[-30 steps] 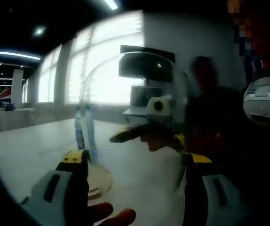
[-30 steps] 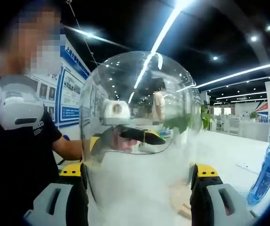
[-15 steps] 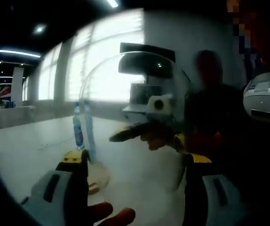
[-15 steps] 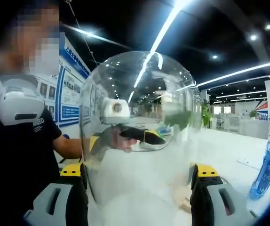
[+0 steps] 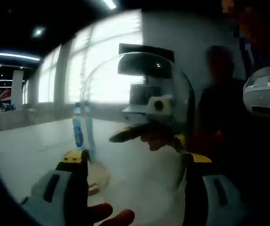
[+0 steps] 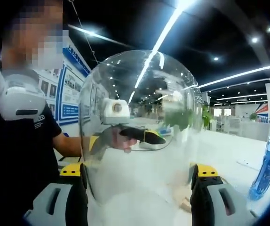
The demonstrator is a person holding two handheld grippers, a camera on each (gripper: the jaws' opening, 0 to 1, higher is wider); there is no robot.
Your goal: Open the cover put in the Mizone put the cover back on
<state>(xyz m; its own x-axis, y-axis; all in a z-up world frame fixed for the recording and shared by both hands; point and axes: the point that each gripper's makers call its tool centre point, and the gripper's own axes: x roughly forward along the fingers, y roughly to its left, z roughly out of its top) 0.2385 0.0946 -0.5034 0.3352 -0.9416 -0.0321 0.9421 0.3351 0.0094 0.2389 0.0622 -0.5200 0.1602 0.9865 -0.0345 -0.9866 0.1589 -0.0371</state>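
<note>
Clear dome cover [image 6: 137,127] — clamped between both grippers — above table [image 6: 229,146].

Clear glossy plastic dome cover [image 6: 137,127], pale wooden base [image 5: 99,176], translucent blue plastic bottle [image 6: 269,162], smooth white table [image 5: 27,150]

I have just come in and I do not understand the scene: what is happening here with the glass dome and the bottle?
A person holds the clear dome cover between the jaws of both grippers, one on each side, lifted off the white table. Its round wooden base lies on the table below. The blue bottle stands upright on the table, apart from the base, not yet placed on it.
</note>
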